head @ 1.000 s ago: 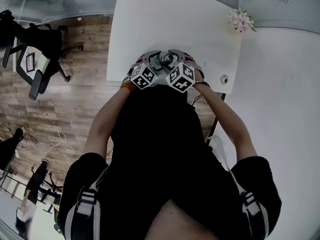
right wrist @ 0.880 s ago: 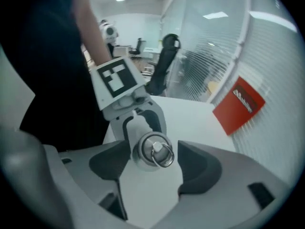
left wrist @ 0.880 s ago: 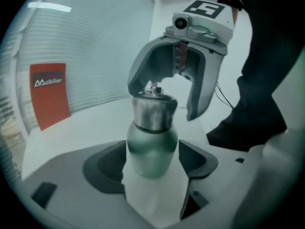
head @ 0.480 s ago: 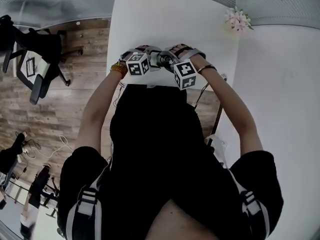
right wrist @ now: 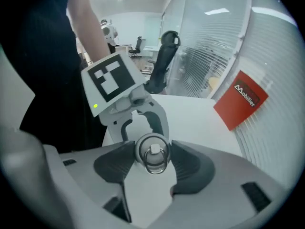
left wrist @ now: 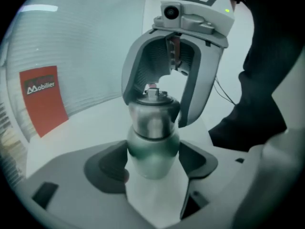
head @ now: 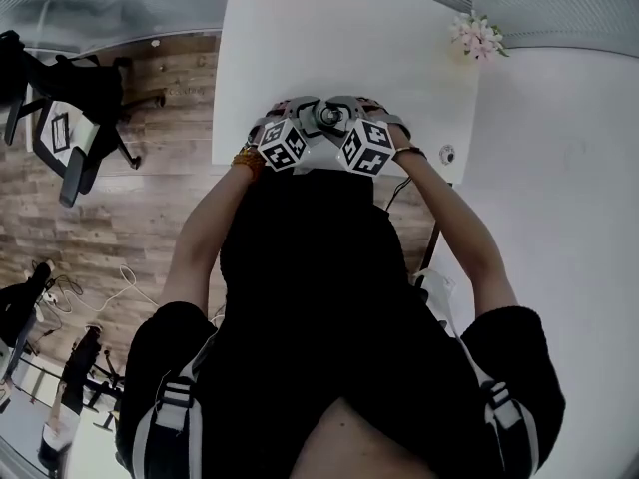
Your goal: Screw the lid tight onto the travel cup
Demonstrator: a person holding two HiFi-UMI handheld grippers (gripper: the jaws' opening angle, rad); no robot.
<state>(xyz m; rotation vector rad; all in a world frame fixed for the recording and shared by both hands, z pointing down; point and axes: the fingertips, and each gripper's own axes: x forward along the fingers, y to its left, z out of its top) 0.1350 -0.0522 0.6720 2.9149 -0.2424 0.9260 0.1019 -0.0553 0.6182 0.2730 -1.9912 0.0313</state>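
Note:
A steel travel cup (left wrist: 152, 144) is held up over the near edge of the white table (head: 300, 48). My left gripper (left wrist: 153, 150) is shut on its rounded body, a pad on each side. The lid (right wrist: 152, 152), steel with a small ring on top, sits on the cup's neck. My right gripper (right wrist: 153, 157) comes down from above with the lid between its pads; its jaws have just been closing and both pads now touch the lid. In the head view the cup's top (head: 327, 116) shows between the two marker cubes.
A red sign (left wrist: 43, 99) leans against the ribbed glass wall at the table's far edge. A small bunch of pink flowers (head: 477, 36) stands far right. A second white surface (head: 559, 168) lies to the right, and an office chair (head: 70, 98) stands on the wooden floor at left.
Half a second ago both hands sat slightly further up the picture with the marker cubes wider apart. Now the cubes have rolled back close together around the cup.

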